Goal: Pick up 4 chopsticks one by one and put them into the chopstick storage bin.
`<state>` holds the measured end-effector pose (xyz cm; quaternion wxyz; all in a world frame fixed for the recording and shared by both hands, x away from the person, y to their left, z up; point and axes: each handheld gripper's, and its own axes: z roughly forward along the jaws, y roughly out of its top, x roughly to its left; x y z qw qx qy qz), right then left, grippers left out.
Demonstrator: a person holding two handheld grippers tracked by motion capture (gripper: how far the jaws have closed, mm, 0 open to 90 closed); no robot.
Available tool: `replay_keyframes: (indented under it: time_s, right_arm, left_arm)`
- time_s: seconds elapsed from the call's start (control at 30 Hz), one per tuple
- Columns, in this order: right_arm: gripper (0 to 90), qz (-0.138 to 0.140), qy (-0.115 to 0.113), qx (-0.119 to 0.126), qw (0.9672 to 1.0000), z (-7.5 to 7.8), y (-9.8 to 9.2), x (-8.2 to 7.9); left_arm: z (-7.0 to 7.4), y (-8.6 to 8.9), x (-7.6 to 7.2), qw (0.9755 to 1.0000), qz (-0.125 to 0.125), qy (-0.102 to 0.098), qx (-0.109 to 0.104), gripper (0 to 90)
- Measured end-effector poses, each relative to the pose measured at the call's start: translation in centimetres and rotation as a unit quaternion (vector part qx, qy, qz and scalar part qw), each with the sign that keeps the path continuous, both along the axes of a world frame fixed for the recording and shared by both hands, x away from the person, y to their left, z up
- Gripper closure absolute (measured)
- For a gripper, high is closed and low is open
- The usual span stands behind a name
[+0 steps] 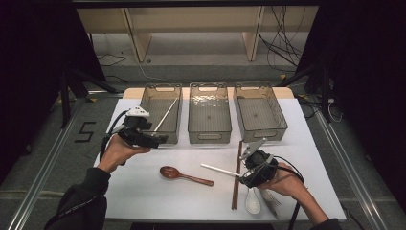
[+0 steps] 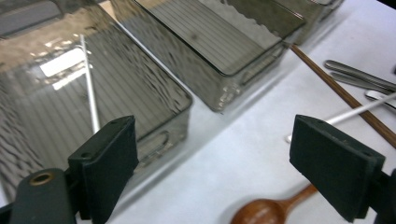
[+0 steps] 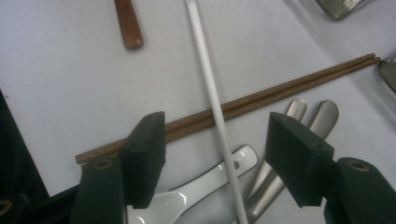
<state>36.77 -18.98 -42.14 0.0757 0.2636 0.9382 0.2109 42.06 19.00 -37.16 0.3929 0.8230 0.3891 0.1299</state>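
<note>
My left gripper (image 1: 155,140) (image 2: 210,154) stands open with nothing between its pads, just in front of the left clear bin (image 1: 149,103) (image 2: 182,95). A white chopstick (image 1: 166,115) (image 2: 88,84) leans inside that bin. My right gripper (image 1: 242,175) (image 3: 217,135) is open over a second white chopstick (image 1: 218,169) (image 3: 210,84). That chopstick runs between the jaws with a gap on both sides and lies across a pair of brown chopsticks (image 1: 236,177) (image 3: 261,100).
A wooden spoon (image 1: 174,173) (image 2: 271,210) lies mid-table. A white ceramic spoon (image 1: 252,201) (image 3: 187,193) and metal spoons (image 3: 299,112) (image 2: 359,77) lie by my right hand. Two more clear bins, middle (image 1: 209,136) and right (image 1: 282,120), stand at the back.
</note>
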Motion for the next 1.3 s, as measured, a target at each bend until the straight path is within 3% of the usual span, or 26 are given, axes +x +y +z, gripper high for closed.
replay_keyframes:
  time_s: [0.13,0.23,0.47,0.7,0.8,1.07,1.3]
  right_arm:
    - [46.6,0.011,0.009,-0.023,0.9997,-0.7,0.3,0.7]
    - [51.0,0.017,0.017,-0.033,0.9992,-1.1,0.6,1.2]
    - [59.4,0.035,0.033,-0.067,0.9966,-2.2,1.3,2.0]
    - [66.5,0.044,0.035,-0.085,0.9948,-2.7,1.6,2.5]
    - [68.3,0.048,0.036,-0.093,0.9939,-2.8,1.8,2.6]
    - [74.9,0.062,0.032,-0.118,0.9905,-3.0,2.4,2.8]
    - [78.6,0.07,0.036,-0.123,0.9893,-3.1,2.4,2.9]
  left_arm:
    - [-0.2,-0.3,-1.0,1.0,-0.007,-0.002,-0.005,13.7]
    - [-0.4,-0.7,-1.9,0.9995,-0.014,-0.002,-0.028,13.7]
    - [-0.8,-1.3,-3.5,0.9987,-0.028,0.0,-0.043,13.4]
    - [-0.9,-1.6,-4.7,0.9988,-0.038,-0.005,-0.03,13.1]
    - [-1.0,-1.6,-5.0,0.9992,-0.039,-0.012,-0.008,13.2]
    - [-1.5,-1.6,-5.4,0.9991,-0.041,-0.004,-0.012,13.2]
    - [-1.7,-1.6,-5.5,0.9991,-0.042,-0.004,-0.01,13.4]
